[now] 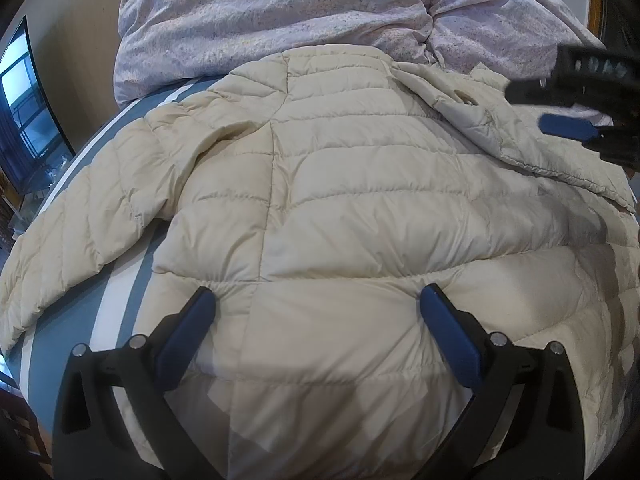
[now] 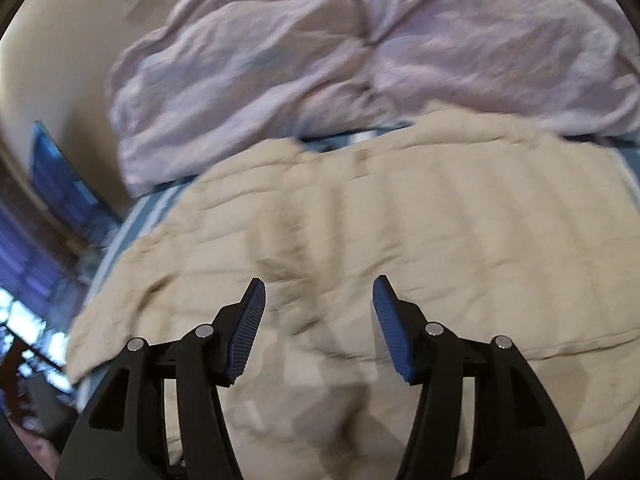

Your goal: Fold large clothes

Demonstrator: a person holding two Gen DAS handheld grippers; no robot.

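A cream quilted puffer jacket [image 1: 320,184] lies spread on a bed, one sleeve [image 1: 76,232] stretched out to the left and the right side folded over [image 1: 520,136]. My left gripper [image 1: 318,300] is open, its blue pads resting on or just above the jacket's near part. My right gripper [image 1: 568,120] shows at the right edge of the left wrist view, above the folded part. In the blurred right wrist view the right gripper [image 2: 319,288] is open and empty above the jacket [image 2: 400,240].
A crumpled lilac duvet [image 1: 280,12] is heaped behind the jacket, also in the right wrist view [image 2: 340,52]. The bed sheet [image 1: 120,308] is blue with white stripes. A dark window or screen [image 1: 24,112] stands at the left by a beige wall.
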